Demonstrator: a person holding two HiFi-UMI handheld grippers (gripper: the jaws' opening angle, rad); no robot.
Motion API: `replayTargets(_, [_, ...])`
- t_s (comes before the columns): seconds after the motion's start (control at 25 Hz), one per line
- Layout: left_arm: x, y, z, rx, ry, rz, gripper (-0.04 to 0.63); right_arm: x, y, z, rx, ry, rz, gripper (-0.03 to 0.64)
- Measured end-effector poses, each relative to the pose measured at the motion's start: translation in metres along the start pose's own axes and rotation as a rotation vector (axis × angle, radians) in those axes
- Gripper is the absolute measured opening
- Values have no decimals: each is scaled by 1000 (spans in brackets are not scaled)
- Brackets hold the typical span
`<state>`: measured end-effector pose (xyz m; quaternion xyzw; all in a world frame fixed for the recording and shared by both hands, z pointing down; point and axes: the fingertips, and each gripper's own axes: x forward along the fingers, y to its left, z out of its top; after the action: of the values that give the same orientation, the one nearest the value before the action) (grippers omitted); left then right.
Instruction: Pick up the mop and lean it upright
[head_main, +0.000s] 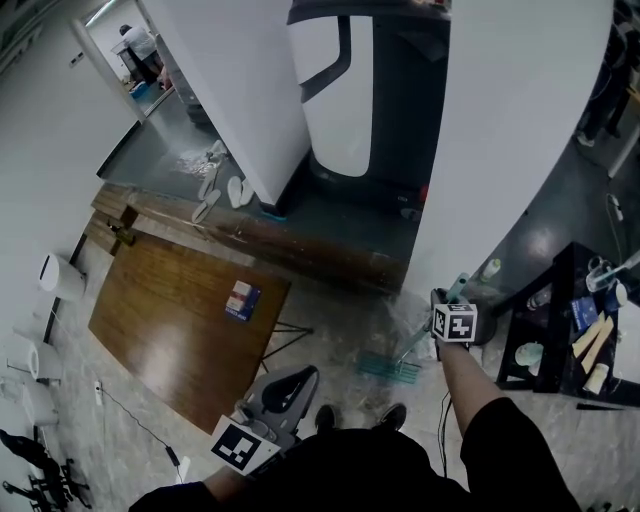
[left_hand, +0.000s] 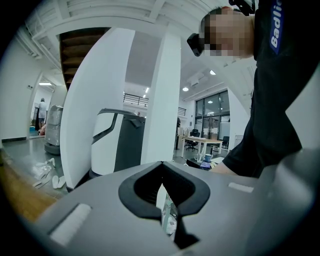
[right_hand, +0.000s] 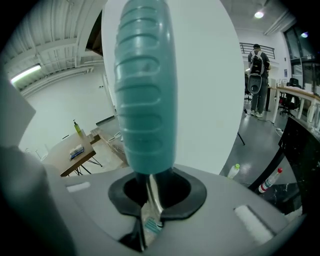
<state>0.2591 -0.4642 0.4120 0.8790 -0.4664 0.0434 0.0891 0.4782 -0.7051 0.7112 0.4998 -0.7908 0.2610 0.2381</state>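
The mop has a teal ribbed hand grip (right_hand: 145, 95) on a thin metal shaft (right_hand: 151, 197). In the head view the shaft slants down to the teal mop head (head_main: 388, 367) on the floor, next to my shoes. My right gripper (right_hand: 146, 220) is shut on the shaft just below the grip, close to the curved white wall (head_main: 500, 130); in the head view this gripper (head_main: 443, 302) is at the right. My left gripper (head_main: 298, 382) hangs low at the left, away from the mop. Its jaws (left_hand: 167, 220) are shut with nothing between them.
A wooden table (head_main: 170, 320) with a small box (head_main: 242, 300) stands at the left. A white and grey machine (head_main: 350, 90) sits between white partitions. A black cart (head_main: 570, 330) with bottles is at the right. A bottle (right_hand: 233, 170) stands on the floor by the wall.
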Motion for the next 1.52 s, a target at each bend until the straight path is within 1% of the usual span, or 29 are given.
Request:
replayTargets(0.32, [-4, 1, -12, -21, 37, 27, 18, 28, -14, 14, 15, 28, -11, 43])
replayTargets(0.72, [-13, 4, -21, -36, 68, 61, 18, 58, -39, 28, 71, 77, -40, 44])
replayTargets(1.2, [-31, 14, -27, -45, 87, 101, 18, 81, -58, 36, 158, 126, -96, 51])
replayTargets(1.4, [-40, 19, -30, -55, 84, 110, 18, 83, -66, 36, 155, 146, -118, 55])
replayTargets(1.44, [-43, 20, -30, -58, 84, 114, 18, 83, -66, 36, 150, 149, -120, 70])
replayTargets(1.52, [-48, 22, -30, -60, 85, 119, 18, 84, -66, 36, 148, 155, -119, 128])
